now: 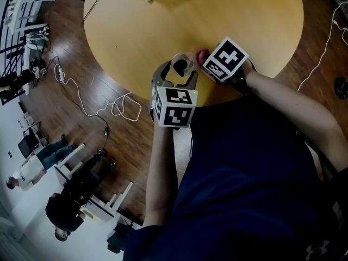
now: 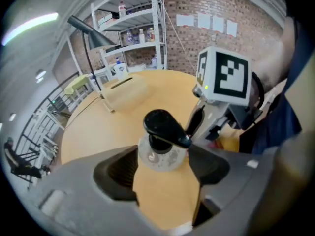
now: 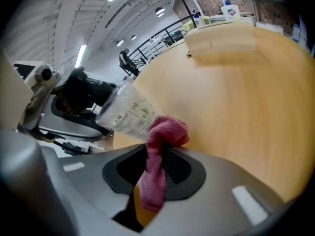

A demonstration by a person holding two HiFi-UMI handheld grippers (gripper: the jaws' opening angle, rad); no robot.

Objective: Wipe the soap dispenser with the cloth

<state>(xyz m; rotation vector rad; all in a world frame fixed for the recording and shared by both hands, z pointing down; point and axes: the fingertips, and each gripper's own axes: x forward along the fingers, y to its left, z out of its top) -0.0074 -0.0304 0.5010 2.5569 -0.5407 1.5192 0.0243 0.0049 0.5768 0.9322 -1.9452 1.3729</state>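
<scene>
**Cloth pressed to dispenser near bench edge**

Dispenser (image 2: 160,156), clear body with black pump (image 2: 165,127), caught between the jaws of the left gripper (image 1: 178,70). Jaws spread wide, one pad against each side of the clear body, just under the pump. Placed over the bare round top of the wooden bench (image 1: 228,15), near the edge closest to the person. Cannot tell whether the base rests on the wood.

Right gripper (image 3: 158,154) narrow, clamped on a red cloth (image 3: 165,132). Cloth pinched between the two pads, with a bunched end sticking out past the tips and a loose tail hanging down behind them. Bunched end touching the printed side of the clear body, toward the end away from the pump.

Grippers close together in the head view, both pointing away from the person and down. Left cube (image 1: 174,106) nearest the person, right cube (image 1: 224,58) just right of the dispenser, bare forearms trailing back from both.

Farther across the bench, well apart from the dispenser: a long pale box (image 2: 125,90). Behind that, a black lamp (image 2: 88,33), white shelves (image 2: 130,21) with bottles, and a brick wall (image 2: 216,9) with paper sheets.

Around the bench in the head view: dark wooden floor (image 1: 136,145), a white cable (image 1: 100,110) looped on it, and people (image 1: 32,173) standing at lower left.
</scene>
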